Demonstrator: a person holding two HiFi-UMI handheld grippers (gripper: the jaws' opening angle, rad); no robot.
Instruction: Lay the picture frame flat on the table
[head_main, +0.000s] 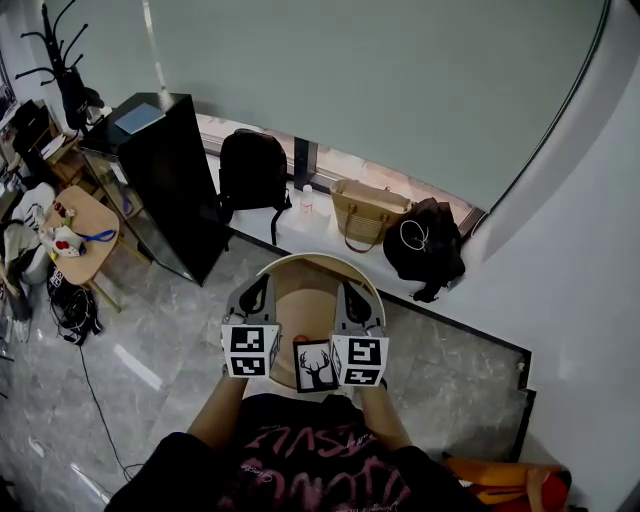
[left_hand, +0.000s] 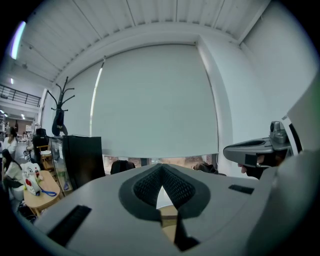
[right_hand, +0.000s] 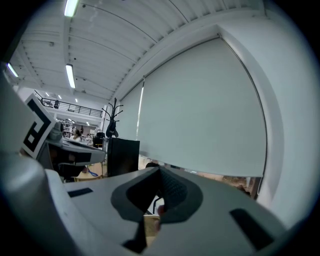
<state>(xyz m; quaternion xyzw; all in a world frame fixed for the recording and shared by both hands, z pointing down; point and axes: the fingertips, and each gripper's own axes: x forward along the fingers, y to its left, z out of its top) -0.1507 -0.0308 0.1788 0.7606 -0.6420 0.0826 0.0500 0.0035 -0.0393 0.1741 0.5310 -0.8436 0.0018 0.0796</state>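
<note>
1. Hovering over the round tabletop (head_main: 310, 290), the left claw (left_hand: 161, 168) has its jaws pressed together, empty.
2. The right claw (right_hand: 160, 170) is likewise pressed together and empty.
3. The picture frame (head_main: 313, 367) sits at the tabletop's near edge, between both claws.

Picture frame (head_main: 314, 367) sits on table (head_main: 300, 285) between left tool (head_main: 252, 297) and right tool (head_main: 357, 300).

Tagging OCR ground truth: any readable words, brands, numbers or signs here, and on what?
Shirt print: pink lettering, too distorted to read.
Marker cubes: black-and-white square codes, no words.
Picture frame: deer silhouette, no text.
Nothing else legible in any view.
</note>
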